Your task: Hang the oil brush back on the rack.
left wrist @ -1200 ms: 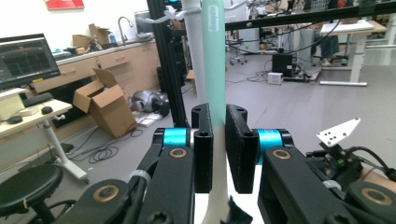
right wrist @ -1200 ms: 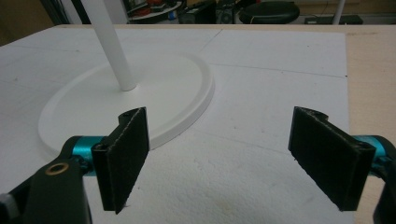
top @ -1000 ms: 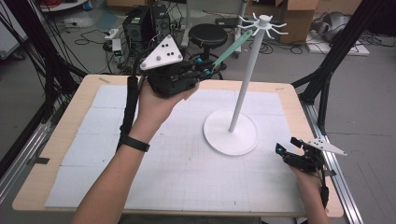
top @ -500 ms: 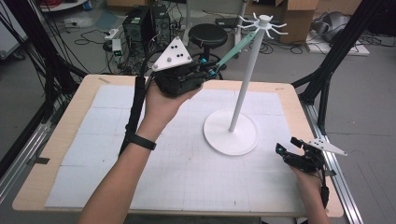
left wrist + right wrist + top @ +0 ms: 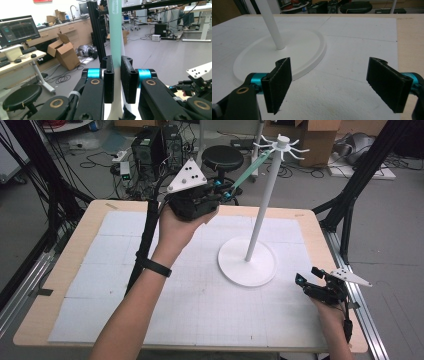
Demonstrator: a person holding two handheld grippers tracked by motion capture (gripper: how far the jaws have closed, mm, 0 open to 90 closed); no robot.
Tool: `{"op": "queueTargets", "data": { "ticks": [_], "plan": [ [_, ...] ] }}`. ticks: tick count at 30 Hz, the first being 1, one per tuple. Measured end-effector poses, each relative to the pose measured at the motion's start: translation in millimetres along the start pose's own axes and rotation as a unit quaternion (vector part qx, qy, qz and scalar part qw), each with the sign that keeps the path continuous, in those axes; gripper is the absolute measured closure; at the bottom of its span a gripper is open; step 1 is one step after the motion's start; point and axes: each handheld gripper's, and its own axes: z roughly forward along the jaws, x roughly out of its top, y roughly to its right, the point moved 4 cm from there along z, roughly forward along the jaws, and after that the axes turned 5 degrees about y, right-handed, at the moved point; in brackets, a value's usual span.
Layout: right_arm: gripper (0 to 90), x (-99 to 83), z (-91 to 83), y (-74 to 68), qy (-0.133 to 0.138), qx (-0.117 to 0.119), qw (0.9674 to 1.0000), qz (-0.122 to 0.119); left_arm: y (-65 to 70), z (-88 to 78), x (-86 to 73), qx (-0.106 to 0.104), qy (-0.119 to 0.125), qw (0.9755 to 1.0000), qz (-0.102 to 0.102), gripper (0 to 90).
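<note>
high view, strip: a long, flat, mint-green strip (image 5: 248,166) slants up from the left gripper (image 5: 226,195) to the prongs at the top of the white stand (image 5: 261,210).
high view, left gripper: raised above the far edge of the table (image 5: 60,270), jaws closed narrow on the strip's lower end.
high view, right gripper: the right gripper (image 5: 307,282) sits low by the table's near right corner, just beside the stand's round base, holding nothing.
left gripper view, strip: pale green, smooth and thin, with small print near its top; it runs upright between the two black pads (image 5: 109,80), which sit narrow against it.
right gripper view, jaws: spread wide, nothing between them, over the white mat (image 5: 362,32).
right gripper view, stand: white pole on a round white base (image 5: 287,50), just past the pads.
</note>
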Motion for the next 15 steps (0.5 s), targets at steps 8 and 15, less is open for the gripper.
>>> {"op": "queueTargets", "data": {
  "ticks": [8, 15],
  "plan": [
    [19.9, -0.1, 0.6, -0.2, -0.001, 0.001, 1.0, 0.0, 1.9, 6.4, -5.8, -0.01, -0.017, 0.9998, -0.009, 80.3],
    [19.9, -0.1, 0.5, 0.7, 0.0, 0.0, 1.0, -0.001, -1.6, 2.9, -10.0, -0.01, -0.025, 0.9992, -0.031, 51.9]
  ]
}}
